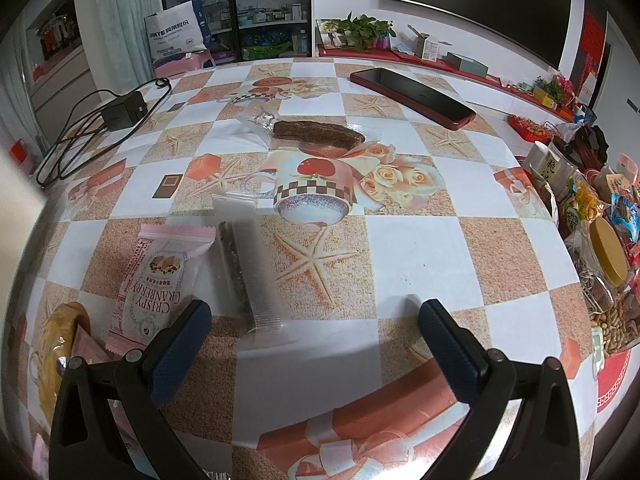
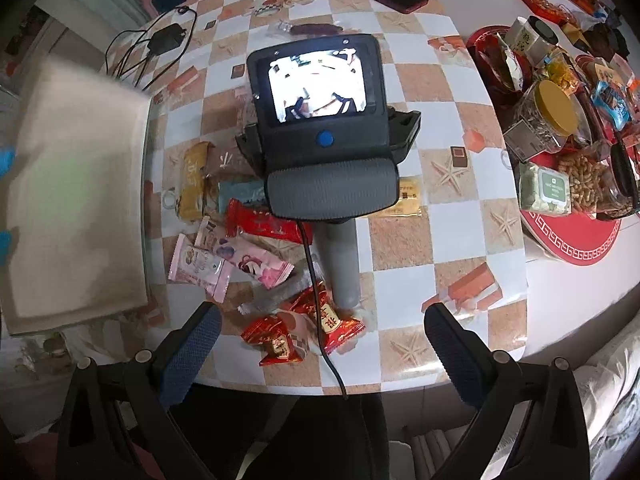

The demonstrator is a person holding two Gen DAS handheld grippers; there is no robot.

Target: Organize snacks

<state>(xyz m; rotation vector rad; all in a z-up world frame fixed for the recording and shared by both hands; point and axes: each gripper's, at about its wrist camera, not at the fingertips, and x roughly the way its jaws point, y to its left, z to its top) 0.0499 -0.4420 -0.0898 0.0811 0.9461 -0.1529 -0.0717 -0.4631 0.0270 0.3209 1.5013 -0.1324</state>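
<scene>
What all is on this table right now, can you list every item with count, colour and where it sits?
Cranberry snack pack: one, pink, near left.
Clear-wrapped bar: one, grey, beside it.
Brown cake slice: one, clear wrapper, table centre.
Phone: one, red case, far side.
Charger with cable: one, black, far left.
Red candy packs: several, near edge.
Pink packs: about three, left of those.
Yellow-lidded jar: one, on the red tray, right.
Left gripper: open, over the bar.
Right gripper: open, above the red packs.
</scene>
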